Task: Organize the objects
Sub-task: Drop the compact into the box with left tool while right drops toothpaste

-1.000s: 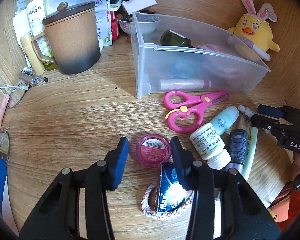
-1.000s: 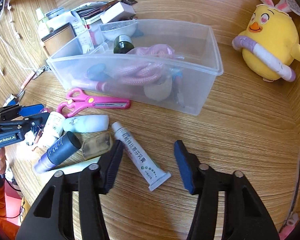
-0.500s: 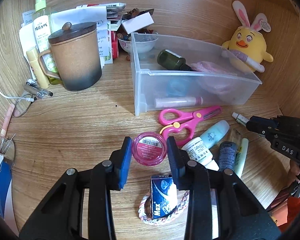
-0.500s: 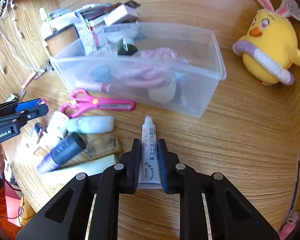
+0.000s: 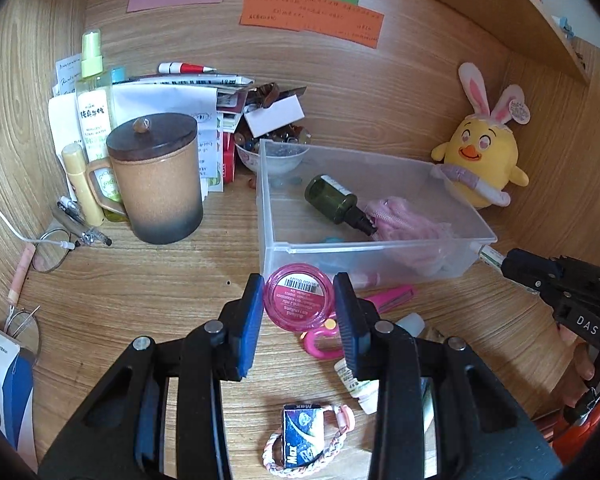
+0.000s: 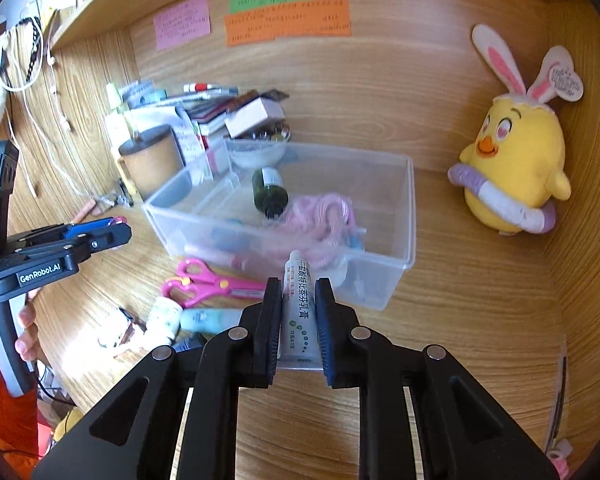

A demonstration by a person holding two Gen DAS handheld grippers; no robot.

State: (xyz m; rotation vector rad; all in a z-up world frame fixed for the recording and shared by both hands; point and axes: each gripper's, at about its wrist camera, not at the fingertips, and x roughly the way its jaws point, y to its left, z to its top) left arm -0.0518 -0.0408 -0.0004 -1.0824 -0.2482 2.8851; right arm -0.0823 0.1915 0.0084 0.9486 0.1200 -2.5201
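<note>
My left gripper (image 5: 299, 312) is shut on a round pink jar (image 5: 299, 300) and holds it above the desk, just in front of the clear plastic bin (image 5: 268, 208). My right gripper (image 6: 298, 316) is shut on a white ointment tube (image 6: 299, 304), lifted near the bin's (image 6: 410, 216) front right corner. The bin holds a green bottle (image 5: 334, 202) and a pink cord (image 5: 404, 216). On the desk lie pink scissors (image 6: 212, 282), a white bottle (image 6: 164, 318) and a pale blue tube (image 6: 212, 318).
A lidded brown mug (image 5: 156, 184), a spray bottle (image 5: 94, 92), papers and a small bowl (image 5: 272, 160) crowd the back left. A yellow plush chick (image 6: 516, 168) stands at the right. A small blue box on a braided band (image 5: 304, 440) lies near me. Glasses (image 5: 50, 254) lie left.
Both grippers have closed and risen: the left lifted the pink jar off the desk towards the bin, and the right lifted the ointment tube towards the bin's front corner.
</note>
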